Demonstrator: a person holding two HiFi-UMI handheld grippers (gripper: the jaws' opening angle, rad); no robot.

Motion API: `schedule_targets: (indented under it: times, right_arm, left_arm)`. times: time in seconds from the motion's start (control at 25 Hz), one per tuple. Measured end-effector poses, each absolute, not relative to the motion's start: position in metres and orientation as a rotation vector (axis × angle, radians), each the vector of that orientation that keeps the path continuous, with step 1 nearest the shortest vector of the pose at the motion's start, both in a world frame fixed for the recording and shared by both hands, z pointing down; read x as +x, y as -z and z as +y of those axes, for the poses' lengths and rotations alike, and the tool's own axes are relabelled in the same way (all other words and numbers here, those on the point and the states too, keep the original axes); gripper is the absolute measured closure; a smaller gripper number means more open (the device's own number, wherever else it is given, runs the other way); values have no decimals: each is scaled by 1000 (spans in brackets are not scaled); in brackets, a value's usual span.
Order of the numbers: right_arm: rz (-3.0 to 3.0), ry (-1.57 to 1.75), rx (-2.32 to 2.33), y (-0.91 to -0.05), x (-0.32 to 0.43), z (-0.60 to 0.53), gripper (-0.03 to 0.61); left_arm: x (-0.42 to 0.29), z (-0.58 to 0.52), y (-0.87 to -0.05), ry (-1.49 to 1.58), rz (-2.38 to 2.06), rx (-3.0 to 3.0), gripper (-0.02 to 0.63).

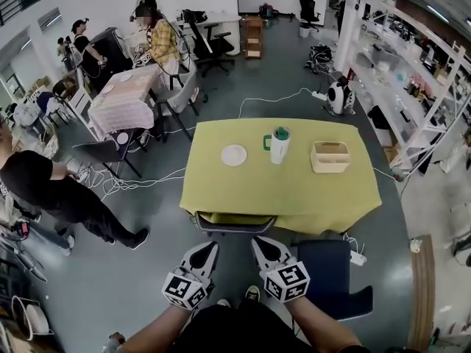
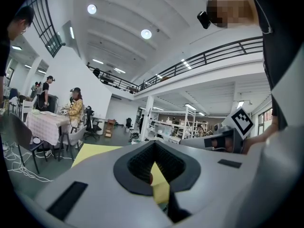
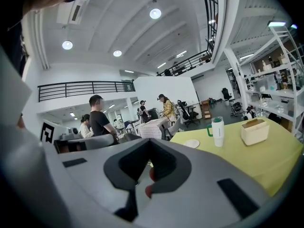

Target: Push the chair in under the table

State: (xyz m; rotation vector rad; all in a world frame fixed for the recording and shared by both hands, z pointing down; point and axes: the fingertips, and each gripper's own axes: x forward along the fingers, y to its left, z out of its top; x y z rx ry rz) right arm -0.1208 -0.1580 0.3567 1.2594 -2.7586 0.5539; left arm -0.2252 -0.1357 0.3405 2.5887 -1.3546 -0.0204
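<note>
The chair (image 1: 235,223) shows as a dark backrest at the near edge of the table (image 1: 221,190), which wears a yellow cloth; its seat is hidden under the cloth. Both grippers hang side by side just short of the backrest, apart from it. My left gripper (image 1: 212,246) is shut with nothing in it, and so is my right gripper (image 1: 257,242). In the left gripper view the closed jaws of the left gripper (image 2: 153,167) point level at the yellow cloth (image 2: 95,152). The right gripper (image 3: 149,170) points over the tabletop (image 3: 247,158).
On the table stand a white plate (image 1: 234,155), a white mug with a green lid (image 1: 279,145) and a beige box (image 1: 330,157). A second dark chair (image 1: 331,274) stands at my right. Cables (image 1: 132,182) lie on the floor; people stand at the left, shelves at the right.
</note>
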Motion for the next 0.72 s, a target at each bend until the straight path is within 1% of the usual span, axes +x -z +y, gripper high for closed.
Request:
schedule_targets:
  times: [0.24,0.72]
  right_arm:
    - [-2746,-542,1250,-357,-136,-127,566]
    - [-2717,-478,1322,-343,-184,-53,566]
  left_arm:
    - [-235,-109,-334,53,-1344,2611,607]
    - [-280,-36,-333,58,-1287,2628,607]
